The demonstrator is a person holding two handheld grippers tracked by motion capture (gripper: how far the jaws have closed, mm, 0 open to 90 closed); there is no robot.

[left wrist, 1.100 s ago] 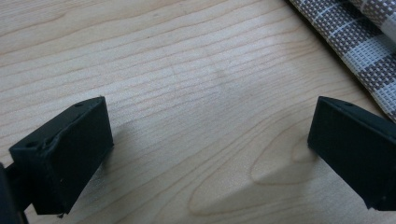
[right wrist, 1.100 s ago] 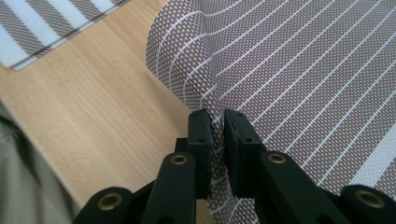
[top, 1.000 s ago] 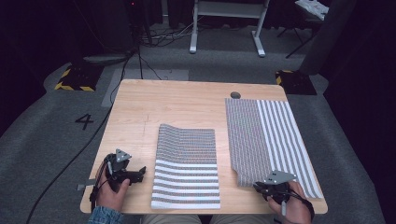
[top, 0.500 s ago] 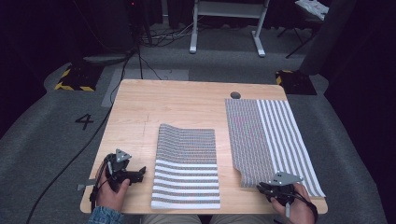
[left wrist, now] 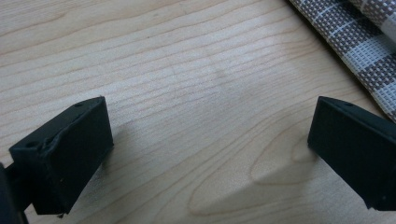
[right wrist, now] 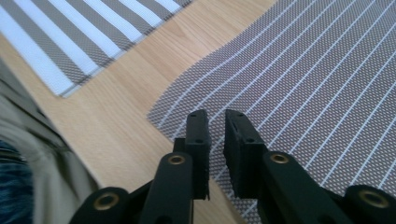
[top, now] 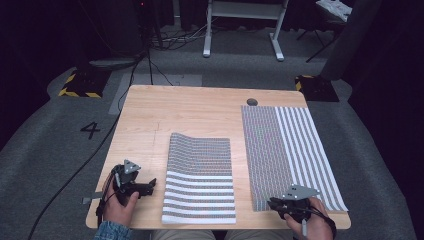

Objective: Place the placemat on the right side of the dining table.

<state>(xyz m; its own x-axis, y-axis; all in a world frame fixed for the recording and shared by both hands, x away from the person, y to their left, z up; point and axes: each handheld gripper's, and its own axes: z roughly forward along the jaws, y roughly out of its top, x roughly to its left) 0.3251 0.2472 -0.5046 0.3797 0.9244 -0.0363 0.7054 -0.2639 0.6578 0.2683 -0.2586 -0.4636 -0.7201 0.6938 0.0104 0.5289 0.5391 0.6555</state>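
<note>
At the table's (top: 200, 107) near right corner the right gripper (top: 276, 204) hovers over the right mat's (top: 290, 145) near left corner, jaws almost together with nothing between them; near the left corner the left gripper (top: 150, 185) rests, jaws wide apart over bare wood; the middle mat (top: 200, 180) lies just beside it.

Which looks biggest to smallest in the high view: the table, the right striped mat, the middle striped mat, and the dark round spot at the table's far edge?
1. table
2. right striped mat
3. middle striped mat, somewhat smaller
4. dark round spot
</note>
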